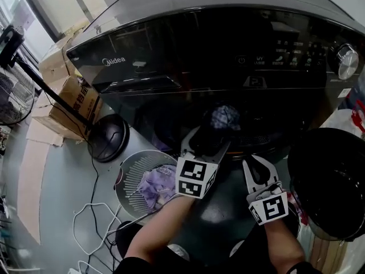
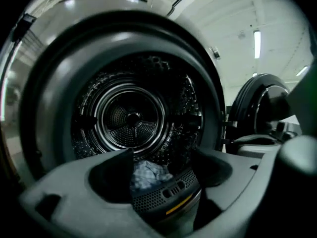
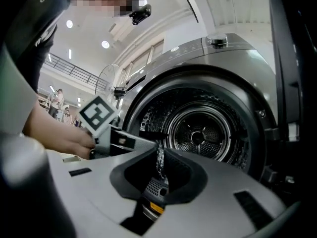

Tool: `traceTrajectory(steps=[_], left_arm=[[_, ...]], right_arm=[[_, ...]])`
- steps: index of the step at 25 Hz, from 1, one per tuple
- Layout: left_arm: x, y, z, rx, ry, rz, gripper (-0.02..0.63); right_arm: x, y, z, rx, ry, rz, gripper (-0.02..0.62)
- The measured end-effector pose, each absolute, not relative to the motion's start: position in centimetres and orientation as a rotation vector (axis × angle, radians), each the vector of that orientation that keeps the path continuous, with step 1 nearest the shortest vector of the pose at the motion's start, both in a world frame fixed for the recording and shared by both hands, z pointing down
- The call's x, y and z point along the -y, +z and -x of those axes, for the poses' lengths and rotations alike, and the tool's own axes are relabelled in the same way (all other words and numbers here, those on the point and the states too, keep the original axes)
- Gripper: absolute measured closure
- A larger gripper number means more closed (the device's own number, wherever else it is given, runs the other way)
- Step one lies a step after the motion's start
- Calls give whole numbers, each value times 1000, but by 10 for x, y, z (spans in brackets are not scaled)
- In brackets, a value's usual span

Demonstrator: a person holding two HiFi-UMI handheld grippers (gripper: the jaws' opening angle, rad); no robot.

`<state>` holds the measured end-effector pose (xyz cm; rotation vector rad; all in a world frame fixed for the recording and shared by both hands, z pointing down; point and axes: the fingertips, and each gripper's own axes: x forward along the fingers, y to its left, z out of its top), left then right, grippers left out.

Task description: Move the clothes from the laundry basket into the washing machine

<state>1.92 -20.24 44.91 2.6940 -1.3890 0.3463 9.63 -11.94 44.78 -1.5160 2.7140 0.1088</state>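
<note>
Nearest the viewer, a person's arms [image 1: 162, 227] reach up from six o'clock, each hand holding a gripper. The left gripper [image 1: 208, 137] points into the mouth of the washing machine [image 1: 188, 50] at twelve o'clock, its jaws spread apart and empty. Just beyond them, a pale checked cloth [image 2: 146, 174] lies at six o'clock on the floor of the drum [image 2: 131, 118]. The right gripper [image 1: 258, 163], at the left one's four o'clock, has its jaws drawn almost together, a thin slit between them and nothing in it. The machine's round door [image 1: 328, 181] stands open at four o'clock. A white laundry basket [image 1: 137, 176] sits on the floor at eight o'clock, with a lilac garment [image 1: 157, 186] inside.
</note>
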Motion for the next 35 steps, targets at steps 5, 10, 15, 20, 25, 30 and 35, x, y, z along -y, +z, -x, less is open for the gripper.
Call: traceTrajectory(steps=[5, 10, 15, 20, 25, 30, 35], left_arm=[[150, 444, 27, 1456, 367, -2759, 378], [126, 478, 104, 1553, 360, -2654, 600], [102, 550, 170, 1534, 605, -2506, 600], [82, 633, 225, 1408, 986, -2403, 597], [73, 720, 236, 1161, 1263, -2234, 273], [87, 802, 254, 1019, 1458, -2076, 144], [100, 858, 257, 875, 1504, -2043, 75]], right_arm=[[124, 446, -68, -2721, 17, 1420, 563], [124, 452, -11, -2789, 31, 1280, 583], [118, 475, 52, -2886, -3, 1112, 584], [108, 491, 90, -2970, -24, 989, 584], [99, 510, 100, -3031, -38, 937, 583], [97, 511, 94, -3050, 3, 947, 583], [87, 508, 94, -3063, 102, 899, 583]])
